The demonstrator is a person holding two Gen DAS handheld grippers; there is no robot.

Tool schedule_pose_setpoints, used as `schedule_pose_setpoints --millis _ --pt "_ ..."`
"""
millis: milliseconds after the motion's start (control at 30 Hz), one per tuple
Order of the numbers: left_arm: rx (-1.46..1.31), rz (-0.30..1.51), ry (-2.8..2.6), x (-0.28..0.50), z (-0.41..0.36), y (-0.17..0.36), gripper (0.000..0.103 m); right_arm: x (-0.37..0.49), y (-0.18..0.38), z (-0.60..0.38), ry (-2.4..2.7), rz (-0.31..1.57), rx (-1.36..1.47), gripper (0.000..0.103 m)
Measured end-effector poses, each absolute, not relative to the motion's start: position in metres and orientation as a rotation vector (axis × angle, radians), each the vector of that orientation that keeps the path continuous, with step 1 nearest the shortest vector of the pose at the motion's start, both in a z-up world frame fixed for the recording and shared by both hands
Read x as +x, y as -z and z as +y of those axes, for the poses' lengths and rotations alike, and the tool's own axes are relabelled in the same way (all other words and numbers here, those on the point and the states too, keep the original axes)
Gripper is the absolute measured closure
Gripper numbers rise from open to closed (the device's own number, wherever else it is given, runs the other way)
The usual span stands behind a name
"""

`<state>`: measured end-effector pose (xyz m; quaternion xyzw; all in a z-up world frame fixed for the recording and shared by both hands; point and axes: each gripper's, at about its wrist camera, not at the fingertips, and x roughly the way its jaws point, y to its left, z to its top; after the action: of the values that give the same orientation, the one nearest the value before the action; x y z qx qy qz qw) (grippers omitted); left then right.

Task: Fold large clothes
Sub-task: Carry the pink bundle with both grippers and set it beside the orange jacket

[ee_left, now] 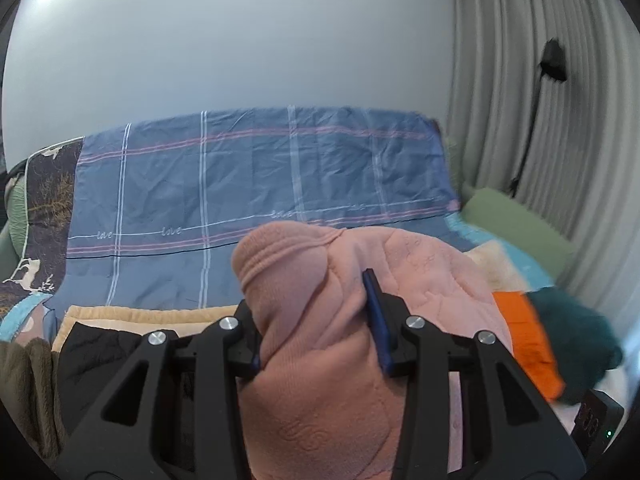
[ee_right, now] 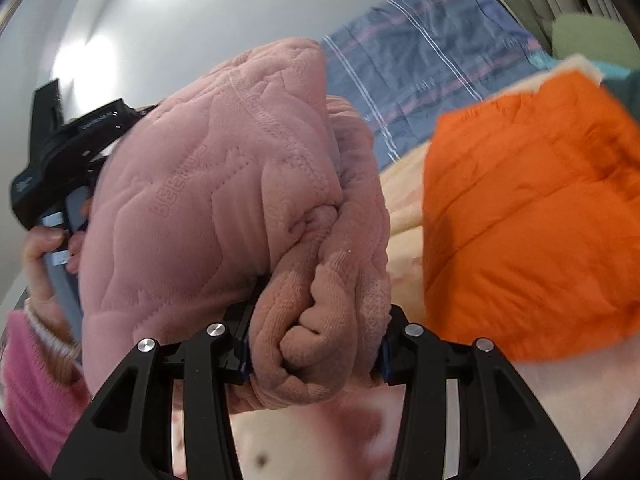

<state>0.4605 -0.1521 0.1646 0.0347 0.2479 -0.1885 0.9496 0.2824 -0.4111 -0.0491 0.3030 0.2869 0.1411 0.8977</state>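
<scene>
Pink quilted garment [ee_right: 208, 184], blue sheet [ee_left: 240, 184] lettered "love"

The right gripper [ee_right: 316, 354] clamps a bunched fold of the pink quilted garment [ee_right: 208, 200]. An orange puffy jacket [ee_right: 532, 216] lies just beside it, a blue plaid sheet [ee_right: 420, 60] behind.

soft, even daylight fills the room; two bright glare patches bloom on the plain pale wall [ee_right: 132, 12] in the right wrist view. both fisheye pictures bend hard and go black at the corners. the puffy orange quilted garment [ee_right: 532, 216] and the dark teal fuzzy cloth [ee_left: 576, 344] smear with motion blur.
</scene>
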Motion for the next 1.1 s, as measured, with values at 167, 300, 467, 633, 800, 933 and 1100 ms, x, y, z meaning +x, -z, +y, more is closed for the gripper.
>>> schedule_pose_setpoints --millis 167,300,467,633,800,933,1100 --pt "0.122 0.685 0.2 0.522 -0.155 -0.05 0.055 0.326 0.115 -0.386 -0.121 0.739 0.479 0.054" --pt "0.257 0.687 0.071 0.526 -0.14 0.011 0.073 0.323 0.106 -0.374 -0.104 0.707 0.419 0.048" --pt "0.15 0.66 0.163 0.505 -0.119 -0.021 0.035 0.308 0.106 -0.366 -0.07 0.702 0.401 0.047" --pt "0.22 0.617 0.352 0.412 -0.129 -0.04 0.015 0.301 0.106 -0.373 -0.057 0.735 0.453 0.047" --pt "0.409 0.57 0.4 0.306 -0.12 -0.011 0.011 0.297 0.105 -0.373 -0.026 0.761 0.514 0.046" --pt "0.643 0.595 0.336 0.286 -0.128 0.044 0.013 0.296 0.103 -0.369 0.024 0.771 0.561 0.047" --pt "0.581 0.671 0.268 0.328 -0.125 0.061 0.028 0.293 0.102 -0.365 0.081 0.785 0.613 0.05"
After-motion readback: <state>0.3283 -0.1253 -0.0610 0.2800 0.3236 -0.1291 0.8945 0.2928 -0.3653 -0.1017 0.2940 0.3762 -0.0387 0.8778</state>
